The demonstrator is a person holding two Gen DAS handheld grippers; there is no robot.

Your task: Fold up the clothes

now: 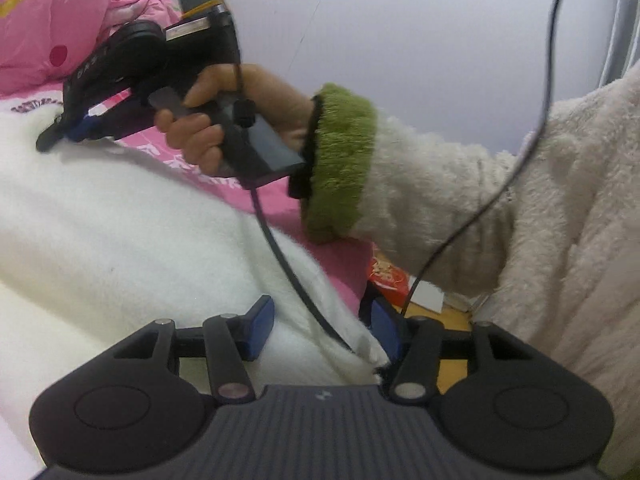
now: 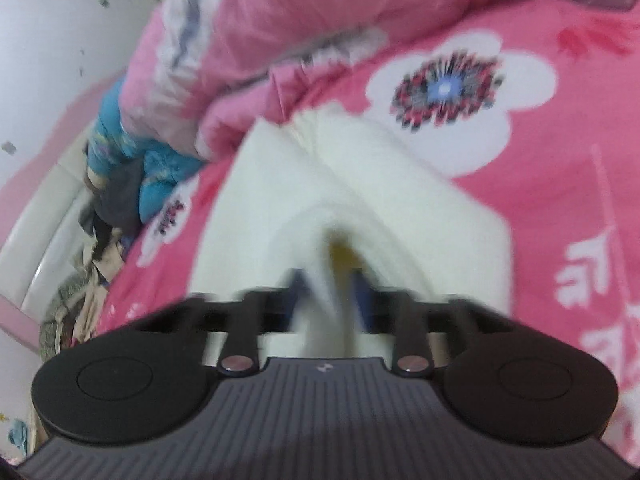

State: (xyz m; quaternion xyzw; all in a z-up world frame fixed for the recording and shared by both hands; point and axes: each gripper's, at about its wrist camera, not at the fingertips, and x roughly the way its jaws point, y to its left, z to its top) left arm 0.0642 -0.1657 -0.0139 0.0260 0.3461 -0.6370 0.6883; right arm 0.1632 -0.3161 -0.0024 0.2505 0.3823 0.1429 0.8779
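- Bedding fills the far left of the left wrist view: a pink quilt [image 1: 52, 20] is heaped at the head of the bed, and a pink flowered bedsheet [image 2: 560, 128] covers the mattress below.
- White fleece garment [image 1: 120, 232] lies spread across that sheet. In the right wrist view it rises in a soft ridge [image 2: 360, 184] toward the camera, so part of it seems lifted off the bed.
- Right gripper [image 1: 60, 136], seen from the left camera, sits with its tips at the far edge of the fleece. Its own view is blurred, yet white cloth runs between the blue fingers [image 2: 298, 284], which stand close together; I judge them pinched shut on the garment.
- Left gripper [image 1: 320, 332] is at the near corner of the fleece. Its blue fingers [image 1: 260, 332] stand well apart, with cloth lying between them and a dark cord or trim [image 1: 288, 276] running across that corner. They are spread and clamp nothing.
- A hand [image 1: 208, 120] in a green-cuffed fleece sleeve [image 1: 440, 200] holds the right tool, at the right of the left wrist view.
- Step in hand, as I judge it: taking hold of two edges for a fold. The next move calls for the left fingers to close on the near corner, clear of the cord, before both ends travel together.
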